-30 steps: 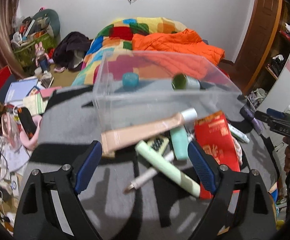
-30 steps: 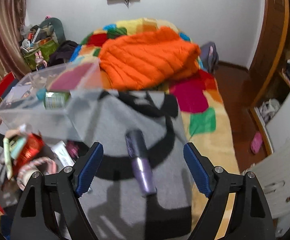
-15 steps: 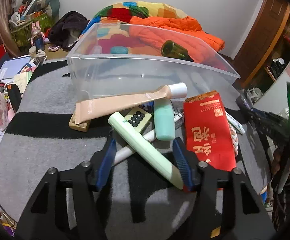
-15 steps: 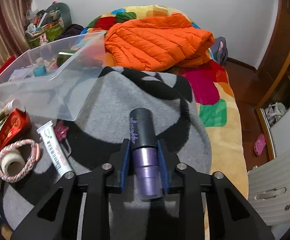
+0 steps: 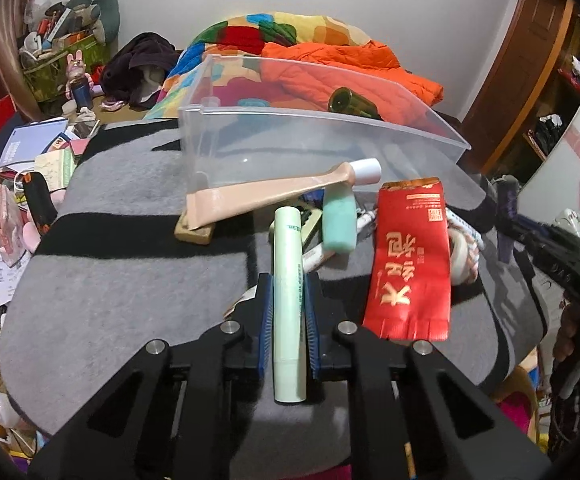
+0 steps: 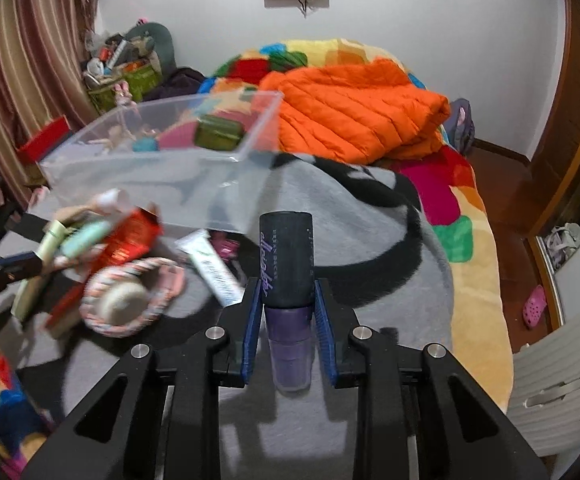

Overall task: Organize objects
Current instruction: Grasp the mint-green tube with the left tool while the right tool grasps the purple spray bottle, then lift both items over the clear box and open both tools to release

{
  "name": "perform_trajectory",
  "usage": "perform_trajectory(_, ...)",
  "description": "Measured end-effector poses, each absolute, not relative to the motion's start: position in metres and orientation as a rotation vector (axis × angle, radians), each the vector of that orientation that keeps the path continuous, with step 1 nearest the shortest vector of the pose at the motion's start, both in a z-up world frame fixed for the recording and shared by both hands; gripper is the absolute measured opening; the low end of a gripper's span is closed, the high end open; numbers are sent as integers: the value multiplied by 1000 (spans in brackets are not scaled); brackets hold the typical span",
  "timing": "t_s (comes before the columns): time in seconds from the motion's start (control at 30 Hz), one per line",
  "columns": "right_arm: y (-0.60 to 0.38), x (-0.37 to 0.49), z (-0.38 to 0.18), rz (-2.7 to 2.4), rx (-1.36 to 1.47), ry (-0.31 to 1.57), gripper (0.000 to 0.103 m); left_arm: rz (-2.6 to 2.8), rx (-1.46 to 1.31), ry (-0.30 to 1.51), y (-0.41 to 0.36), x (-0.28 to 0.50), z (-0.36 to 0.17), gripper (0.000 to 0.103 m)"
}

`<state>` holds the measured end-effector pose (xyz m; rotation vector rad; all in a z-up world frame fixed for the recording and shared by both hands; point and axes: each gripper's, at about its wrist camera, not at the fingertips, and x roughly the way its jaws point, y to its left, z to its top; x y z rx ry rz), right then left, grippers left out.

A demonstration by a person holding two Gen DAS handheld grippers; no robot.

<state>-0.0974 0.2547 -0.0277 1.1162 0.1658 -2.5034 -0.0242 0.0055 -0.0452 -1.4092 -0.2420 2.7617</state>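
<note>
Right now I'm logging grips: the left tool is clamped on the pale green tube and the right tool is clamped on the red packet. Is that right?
Not quite. The left tool does clamp the pale green tube, but the right tool is clamped on the dark purple bottle, as the right wrist view shows. The red packet lies loose on the grey blanket.

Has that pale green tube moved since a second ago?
Yes. The pale green tube, earlier lying slantwise before the clear bin, now points at it, clamped in the left gripper, whose jaws just closed.
</note>
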Motion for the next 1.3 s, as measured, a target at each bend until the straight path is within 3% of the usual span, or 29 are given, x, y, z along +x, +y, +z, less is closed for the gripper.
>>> perform_trajectory(0.37, 232, -87, 8, -2508, 990, 88, 23, 2830, -1226, -207, -4, -10, -4, 15)
perform_trajectory(0.87, 187, -131, 54, -2547, 834, 64, 23, 2901, -992, -220, -25, -50, 60, 15)
perform_trajectory(1.3, 154, -187, 21, -2513, 997, 183, 23, 2959, -1075, -74, -34, -120, 50, 15)
